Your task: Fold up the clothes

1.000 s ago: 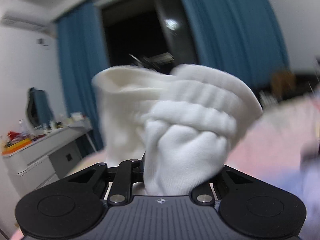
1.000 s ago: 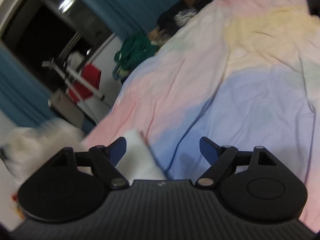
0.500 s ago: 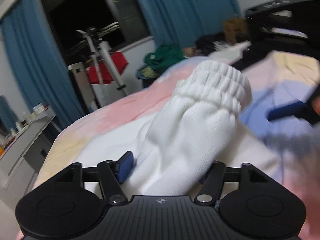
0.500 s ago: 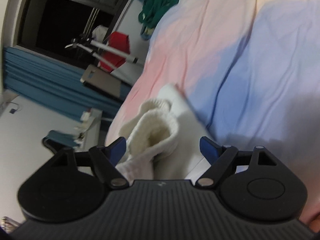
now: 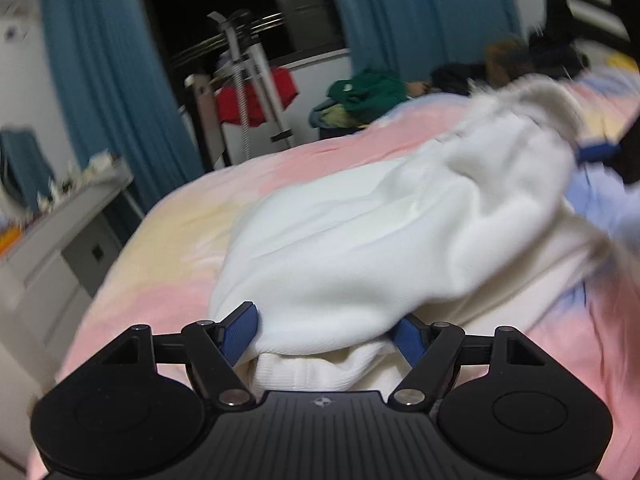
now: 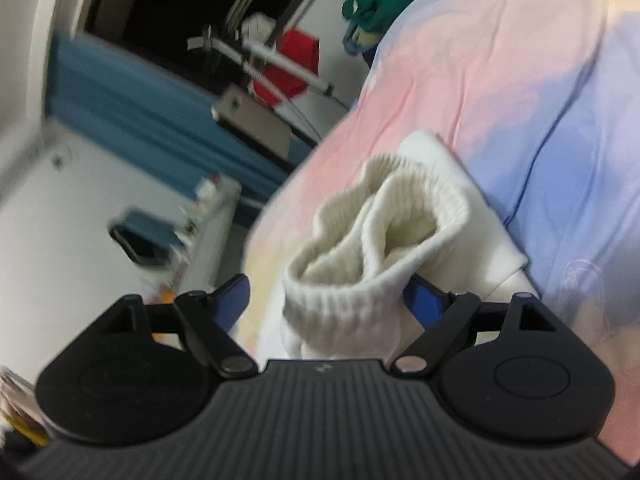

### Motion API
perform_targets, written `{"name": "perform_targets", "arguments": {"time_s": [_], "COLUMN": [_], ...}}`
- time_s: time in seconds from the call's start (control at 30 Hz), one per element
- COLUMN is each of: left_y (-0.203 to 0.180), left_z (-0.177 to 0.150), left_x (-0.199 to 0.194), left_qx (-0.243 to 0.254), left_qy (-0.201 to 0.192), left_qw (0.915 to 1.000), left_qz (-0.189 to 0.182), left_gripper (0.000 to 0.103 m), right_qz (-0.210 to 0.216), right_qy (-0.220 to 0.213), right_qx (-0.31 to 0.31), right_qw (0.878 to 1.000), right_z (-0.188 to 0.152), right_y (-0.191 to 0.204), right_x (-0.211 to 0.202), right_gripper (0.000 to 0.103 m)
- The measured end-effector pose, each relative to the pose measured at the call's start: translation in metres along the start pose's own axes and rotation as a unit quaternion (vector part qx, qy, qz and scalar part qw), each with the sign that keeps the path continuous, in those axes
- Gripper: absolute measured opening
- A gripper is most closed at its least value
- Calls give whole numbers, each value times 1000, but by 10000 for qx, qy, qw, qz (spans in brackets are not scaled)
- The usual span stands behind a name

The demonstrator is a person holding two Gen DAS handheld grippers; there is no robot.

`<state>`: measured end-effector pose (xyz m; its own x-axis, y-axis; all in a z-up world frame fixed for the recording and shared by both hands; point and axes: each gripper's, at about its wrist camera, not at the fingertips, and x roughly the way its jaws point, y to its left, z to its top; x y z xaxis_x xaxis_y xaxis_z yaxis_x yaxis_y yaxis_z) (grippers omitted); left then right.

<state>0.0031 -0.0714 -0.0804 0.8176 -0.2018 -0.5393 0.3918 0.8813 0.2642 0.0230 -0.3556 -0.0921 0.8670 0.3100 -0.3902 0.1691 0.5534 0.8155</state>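
A: Nearest the left camera, the left claw (image 5: 328, 332) stands wide. Its jaws have just been opening, and the soft white knitted garment with ribbed cuffs (image 5: 360, 248) lies between the blue pads (image 5: 240, 330) without being pinched.

B: Noted. The right claw (image 6: 328, 300) is also wide; the garment's open ribbed cuff (image 6: 384, 216) stands up between its jaws, one pad just beside the knit, no squeeze visible.

A: Location: the garment lies slumped on the pastel pink, yellow and lilac bedsheet (image 5: 168, 280), near the bed's edge.

B: Handling, as judgement: light, limp, thick knit. It will sag and bunch wherever unsupported, and it is not fragile. The ribbing looks grippy, not slippery.

A: Best hold, probably: pinch the doubled ribbed cuff edge, where the fabric is thickest, and a second point on the body hem to keep it taut. A single-layer pinch risks pulling one ply only.

B: Farther off: a white dresser (image 5: 52, 240) beside the bed, a heap of green clothing (image 5: 368, 92), a red cloth on a white stand (image 5: 256, 96), blue curtains (image 5: 116, 80).

A: Writing or brands: none legible. A faint pale motif on the lilac sheet (image 6: 580, 276) is too blurred to read.
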Motion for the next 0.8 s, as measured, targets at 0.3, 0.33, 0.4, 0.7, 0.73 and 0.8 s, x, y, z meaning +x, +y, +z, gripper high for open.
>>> {"name": "perform_targets", "arguments": {"time_s": [0.3,0.33,0.4,0.7,0.73,0.8], "left_y": [-5,-3,0,-4,-4,-4], "left_z": [13,14,15,1,0,-1], "left_x": [-2,-2,-6,-18,-17,-15], "left_qx": [-238,-295,-415,-325,-319,-318], "left_qy": [-28,-30,-57,198,206,211], "left_qw": [9996,9993,9985,9965,9965,9966], "left_qz": [-171,-218,-350,-747,-742,-729], "left_gripper": [73,72,70,63,63,63], "right_qz": [-1141,-1129,-931,-1526,-1522,-1491], "right_qy": [-598,-623,-756,-637,-628,-630], "right_qx": [-620,-722,-818,-707,-582,-489], "right_qw": [9897,9890,9894,9837,9846,9856], "right_z": [-14,-15,-14,-3,-3,-3], "right_y": [12,14,20,-6,-12,-14], "right_x": [27,23,9,4,4,2], "right_gripper": [54,47,42,45,49,55]}}
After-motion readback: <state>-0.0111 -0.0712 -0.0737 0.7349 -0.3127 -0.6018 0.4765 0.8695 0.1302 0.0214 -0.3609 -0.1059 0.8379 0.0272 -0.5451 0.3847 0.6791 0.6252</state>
